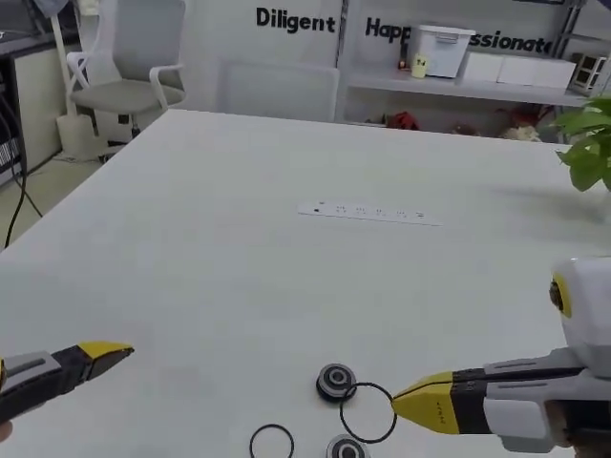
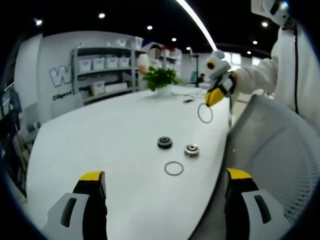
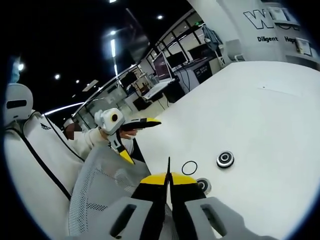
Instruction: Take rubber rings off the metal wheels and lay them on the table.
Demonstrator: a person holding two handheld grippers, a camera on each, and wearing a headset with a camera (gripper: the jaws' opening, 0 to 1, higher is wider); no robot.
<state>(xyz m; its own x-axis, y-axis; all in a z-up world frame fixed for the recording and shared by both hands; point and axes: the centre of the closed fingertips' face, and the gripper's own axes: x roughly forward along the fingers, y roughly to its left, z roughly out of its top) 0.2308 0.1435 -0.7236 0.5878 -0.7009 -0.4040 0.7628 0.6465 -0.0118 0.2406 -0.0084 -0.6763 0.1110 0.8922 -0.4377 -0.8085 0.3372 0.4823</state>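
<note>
— Why does the right gripper [image 1: 401, 397] hang low over the near side of the table [image 1: 239, 239]?

— Its jaws are pressed together on a black rubber ring [image 1: 343, 410], which dangles from the yellow tips. In the head view the ring sits between the farther wheel [image 1: 336, 380] and the nearer wheel [image 1: 346, 447]. The right gripper view shows it edge-on, a thin dark line pinched at the tips. My guess is that it is held low so it can be laid flat and not dropped to roll away.

— And the left gripper [image 1: 113, 353]?

— It is well apart on the left, jaws spread wide and holding nothing (its own view has the two yellow tips far apart, with table between them). It looks free to steady a wheel.

— Where is the rest?

— A second ring [image 1: 272, 426] lies flat by the front edge, near the nearer wheel. In the left gripper view the farther wheel is dark around its rim, so it may carry rubber. The nearer one looks brighter and is probably bare, but I cannot tell for certain.

— Any writing?

— The back wall [image 1: 220, 38] reads "Diligent", then "Happ" and "ssionate", with a white box [image 1: 441, 48] on the shelf [image 1: 477, 93] hiding the letters between. The power strip [image 1: 368, 212] mid-table has marks too small to read.
</note>
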